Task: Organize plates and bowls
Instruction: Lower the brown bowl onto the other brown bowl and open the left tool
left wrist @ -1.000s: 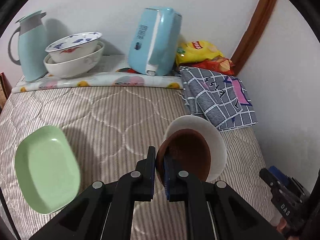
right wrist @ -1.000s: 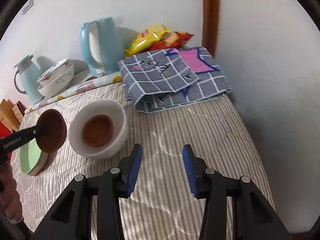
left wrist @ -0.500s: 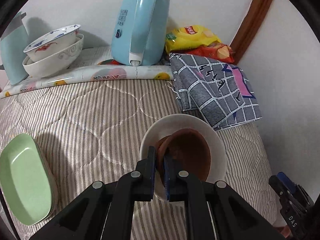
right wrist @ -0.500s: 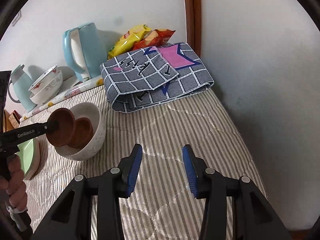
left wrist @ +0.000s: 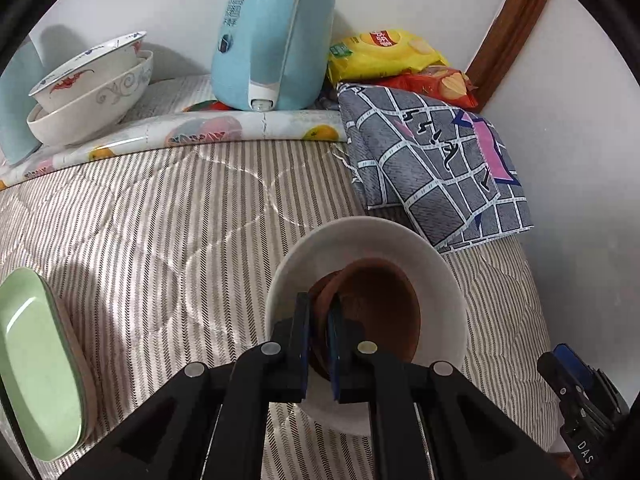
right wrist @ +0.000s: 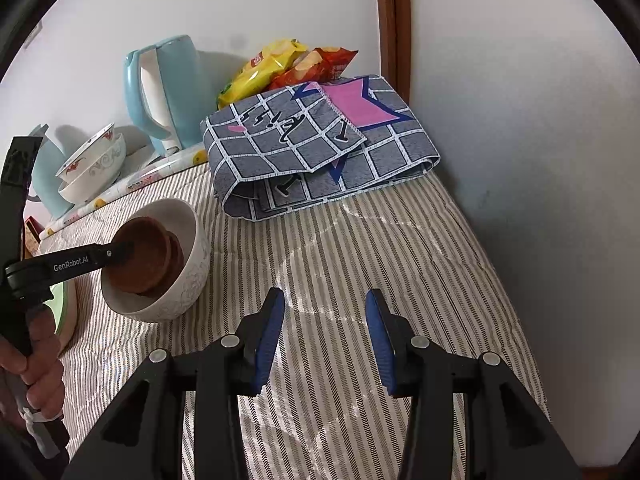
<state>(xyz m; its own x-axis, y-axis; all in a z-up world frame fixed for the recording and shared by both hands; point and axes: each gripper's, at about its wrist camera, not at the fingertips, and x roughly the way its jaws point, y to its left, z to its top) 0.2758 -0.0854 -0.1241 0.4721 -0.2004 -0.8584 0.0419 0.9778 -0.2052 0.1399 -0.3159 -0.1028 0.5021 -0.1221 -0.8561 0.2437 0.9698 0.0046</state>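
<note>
My left gripper (left wrist: 320, 320) is shut on the rim of a small brown bowl (left wrist: 380, 308) and holds it tilted inside a larger white bowl (left wrist: 360, 236), against a second brown bowl (right wrist: 176, 252) in there. The right wrist view shows the held brown bowl (right wrist: 140, 256) in the white bowl (right wrist: 184, 280). My right gripper (right wrist: 324, 320) is open and empty over the striped bed cover, right of the white bowl. A green plate (left wrist: 32, 364) lies at the left. Two patterned white bowls (left wrist: 88, 92) are stacked at the back left.
A light blue kettle (left wrist: 272, 36) stands at the back on a fruit-print mat (left wrist: 192, 132). A folded grey checked cloth (left wrist: 436, 164) and snack bags (left wrist: 384, 56) lie at the back right by the wall. A light blue jug (left wrist: 16, 100) stands far left.
My left gripper has carried the brown bowl rightward and lowered it into the white bowl. My right gripper has stayed open and drawn back to the right.
</note>
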